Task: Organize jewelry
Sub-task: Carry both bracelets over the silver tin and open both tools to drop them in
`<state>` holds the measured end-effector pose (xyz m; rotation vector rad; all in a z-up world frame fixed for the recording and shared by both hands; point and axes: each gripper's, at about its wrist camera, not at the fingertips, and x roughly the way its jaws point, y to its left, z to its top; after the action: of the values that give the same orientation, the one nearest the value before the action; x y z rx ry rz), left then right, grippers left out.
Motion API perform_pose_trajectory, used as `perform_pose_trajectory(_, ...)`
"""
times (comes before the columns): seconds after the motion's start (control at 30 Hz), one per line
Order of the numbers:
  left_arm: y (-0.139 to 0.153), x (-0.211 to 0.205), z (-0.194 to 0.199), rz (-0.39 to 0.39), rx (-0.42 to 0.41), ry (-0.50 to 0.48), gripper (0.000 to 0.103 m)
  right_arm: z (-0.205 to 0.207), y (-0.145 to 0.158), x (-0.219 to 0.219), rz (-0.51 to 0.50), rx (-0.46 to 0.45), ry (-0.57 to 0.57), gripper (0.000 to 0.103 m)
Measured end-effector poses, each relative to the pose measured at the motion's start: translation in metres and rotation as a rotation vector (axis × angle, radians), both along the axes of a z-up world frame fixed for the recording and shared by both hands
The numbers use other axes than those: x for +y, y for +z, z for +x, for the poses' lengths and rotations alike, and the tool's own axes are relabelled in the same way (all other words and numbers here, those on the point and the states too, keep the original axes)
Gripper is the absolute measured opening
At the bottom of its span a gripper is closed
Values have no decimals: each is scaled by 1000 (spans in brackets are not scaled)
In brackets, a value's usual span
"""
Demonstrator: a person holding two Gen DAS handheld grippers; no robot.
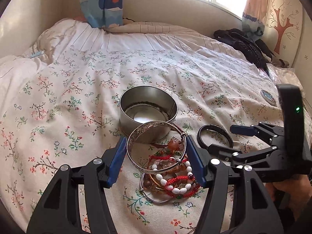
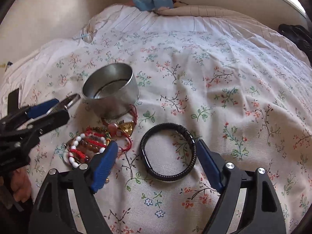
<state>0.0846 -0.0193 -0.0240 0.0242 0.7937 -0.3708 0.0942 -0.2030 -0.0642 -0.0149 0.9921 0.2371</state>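
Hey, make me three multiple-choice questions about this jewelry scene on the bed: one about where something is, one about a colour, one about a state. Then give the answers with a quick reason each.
1. Where does the black braided bracelet lie?
A. Inside the tin
B. On the floral bedspread, between the right gripper fingers
C. On the windowsill

2. What colour is the bangle in the left gripper?
A. Silver
B. Gold
C. Green

3. What state is the round metal tin in?
A. Lid on
B. Tipped on its side
C. Upright and open, no jewelry visible inside

Answers:
1 B, it lies flat on the fabric between the blue pads, which stand clear of it.
2 A, the engraved band is silver.
3 C, its open top shows a bare metal bottom.
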Motion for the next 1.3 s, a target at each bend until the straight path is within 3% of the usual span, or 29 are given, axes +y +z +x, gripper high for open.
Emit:
perform_pose_trajectory(0.1, 1, 0, -1, -6, -2, -2, 58, 10, -19, 2, -53, 66, 25, 79)
perform_pose_trajectory(0.17, 0, 0, -1, -7, -2, -2, 58, 12, -22, -2, -33, 84, 29, 67)
perform_pose_trajectory(0.33, 3, 1, -1, -11, -10, 4, 58, -1, 0, -8, 16, 5, -1, 65)
perform_pose_trajectory(0.43, 6, 0, 0, -14, -24, 4, 58, -8, 22, -12, 111, -73, -15, 65)
perform_pose_trajectory(0.7, 14, -8, 32, -2, -58, 22, 58, 10, 60, -4, 197, -174, -27, 65)
perform_pose_trajectory(1.0, -1, -24, 82, 28, -8, 23, 58, 28, 59, -1, 191, -186, -25, 65)
perform_pose_trajectory(1.3, -9, -17, 95, 9, 23, 50, 64, 38, 58, 8, 172, -195, -3, 65)
